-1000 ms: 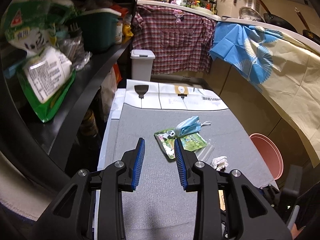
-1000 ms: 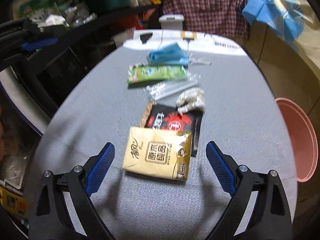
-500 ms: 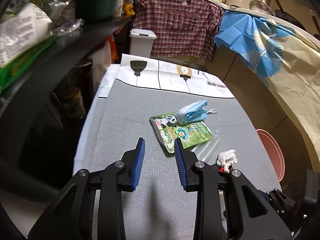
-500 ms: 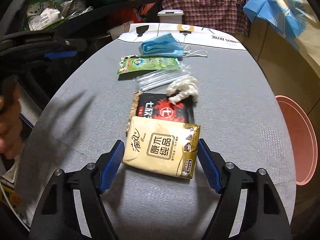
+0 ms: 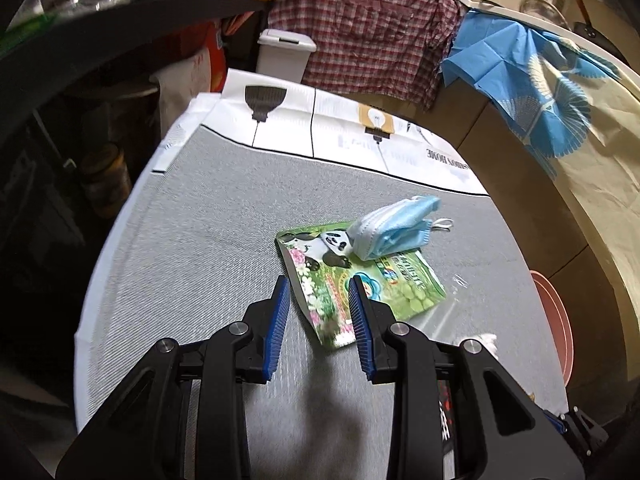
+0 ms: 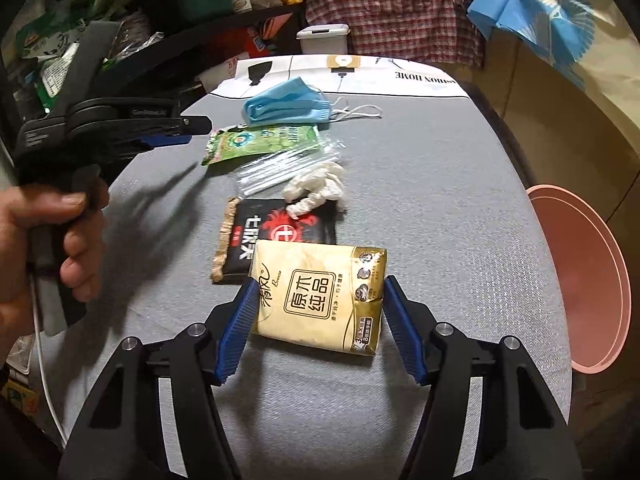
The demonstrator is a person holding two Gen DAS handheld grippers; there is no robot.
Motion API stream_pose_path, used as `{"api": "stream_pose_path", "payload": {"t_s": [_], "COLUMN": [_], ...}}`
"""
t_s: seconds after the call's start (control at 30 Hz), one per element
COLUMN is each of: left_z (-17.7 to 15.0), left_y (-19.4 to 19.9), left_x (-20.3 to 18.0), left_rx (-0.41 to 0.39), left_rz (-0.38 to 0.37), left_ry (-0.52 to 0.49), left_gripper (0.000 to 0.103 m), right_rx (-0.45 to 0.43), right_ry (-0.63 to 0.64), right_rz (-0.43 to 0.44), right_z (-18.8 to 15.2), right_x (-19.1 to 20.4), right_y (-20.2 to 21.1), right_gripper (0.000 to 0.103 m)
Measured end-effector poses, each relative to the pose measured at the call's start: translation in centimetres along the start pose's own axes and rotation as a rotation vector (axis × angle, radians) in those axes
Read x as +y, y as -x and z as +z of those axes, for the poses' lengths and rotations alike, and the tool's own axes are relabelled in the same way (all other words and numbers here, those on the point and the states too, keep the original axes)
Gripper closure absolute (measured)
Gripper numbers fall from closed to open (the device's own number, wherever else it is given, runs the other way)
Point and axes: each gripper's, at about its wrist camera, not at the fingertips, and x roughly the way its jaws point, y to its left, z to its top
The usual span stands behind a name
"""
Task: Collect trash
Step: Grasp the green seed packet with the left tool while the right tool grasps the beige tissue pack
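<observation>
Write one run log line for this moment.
right tongs: closing around tissue pack | left tongs: open above green pouch

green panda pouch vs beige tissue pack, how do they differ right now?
The flat green panda-print pouch lies thin on the grey mat; the beige plastic tissue pack is puffy and thicker. A blue face mask overlaps the pouch; the pack overlaps a black wrapper. Both are printed plastic packaging.

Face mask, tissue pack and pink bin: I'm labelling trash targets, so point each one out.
Face mask (image 6: 286, 102), right wrist view, middle of its blue folds.
Tissue pack (image 6: 318, 298), right wrist view, centre of its printed front.
Pink bin (image 6: 600, 240), right wrist view, its rim.
</observation>
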Motion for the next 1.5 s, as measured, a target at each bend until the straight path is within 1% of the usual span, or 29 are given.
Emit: {"api": "stream_pose_path", "payload": {"t_s": [0.17, 0.23, 0.27, 0.3, 0.37, 0.4, 0.43, 0.57, 0.77, 0.9, 1.1, 1.17, 1.23, 1.27, 1.37, 1.5], "left_z": [0.2, 0.3, 0.3, 0.4, 0.4, 0.4, 0.4, 0.6, 1.2, 1.5, 1.3, 1.1, 0.8, 0.8, 0.6, 0.4], "left_y": [-2.1, -2.5, -2.7, -2.7, -2.7, -2.6, -2.4, -1.1, 1.9, 4.0, 7.7, 8.7, 9.6, 10.1, 11.4, 13.0], "left_x": [0.7, 0.8, 0.7, 0.7, 0.3, 0.3, 0.2, -0.1, -0.9, -1.6, -2.7, -2.9, -3.1, -3.1, -2.9, -2.2], "left_rx": [0.028, 0.033, 0.034, 0.036, 0.035, 0.036, 0.033, -0.002, -0.074, -0.115, -0.167, -0.175, -0.182, -0.187, -0.199, -0.212], "left_rz": [-0.009, -0.022, -0.034, -0.036, -0.037, -0.04, -0.044, -0.035, -0.017, 0.004, 0.041, 0.046, 0.057, 0.062, 0.081, 0.082], "left_ry": [0.046, 0.063, 0.069, 0.069, 0.063, 0.063, 0.06, 0.04, 0.001, -0.027, -0.059, -0.067, -0.077, -0.082, -0.082, -0.053], "left_gripper": [0.073, 0.074, 0.078, 0.082, 0.088, 0.094, 0.095, 0.098, 0.1, 0.102, 0.103, 0.103, 0.103, 0.103, 0.103, 0.103], "right_rx": [-0.004, -0.003, 0.0, 0.003, 0.007, 0.01, 0.013, 0.021, 0.007, -0.022, -0.037, -0.039, -0.039, -0.044, -0.031, -0.001], "right_ry": [0.0, -0.001, 0.0, -0.001, -0.004, 0.002, 0.008, 0.012, 0.042, 0.051, 0.048, 0.043, 0.044, 0.044, 0.05, 0.085], "right_rz": [0.014, 0.022, 0.023, 0.023, 0.028, 0.03, 0.03, 0.036, 0.03, 0.026, 0.023, 0.032, 0.03, 0.028, 0.033, 0.016], "right_z": [0.0, 0.0, 0.0, 0.0, 0.1, 0.1, 0.1, 0.0, -0.2, -0.1, -0.5, -0.5, -0.6, -0.6, -0.6, -0.7], "right_x": [-0.8, -1.0, -1.0, -1.0, -1.0, -0.9, -0.8, -0.6, -0.5, -0.6, -0.9, -1.0, -1.0, -1.0, -0.8, 0.0], "right_y": [-0.2, -0.2, -0.3, -0.4, -0.5, -0.6, -0.7, -0.9, -0.6, 0.2, 0.9, 1.1, 1.1, 1.2, 0.6, -0.5], "right_gripper": [0.04, 0.035, 0.033, 0.032, 0.03, 0.028, 0.026, 0.026, 0.032, 0.043, 0.05, 0.046, 0.019, 0.016, 0.016, 0.016]}}
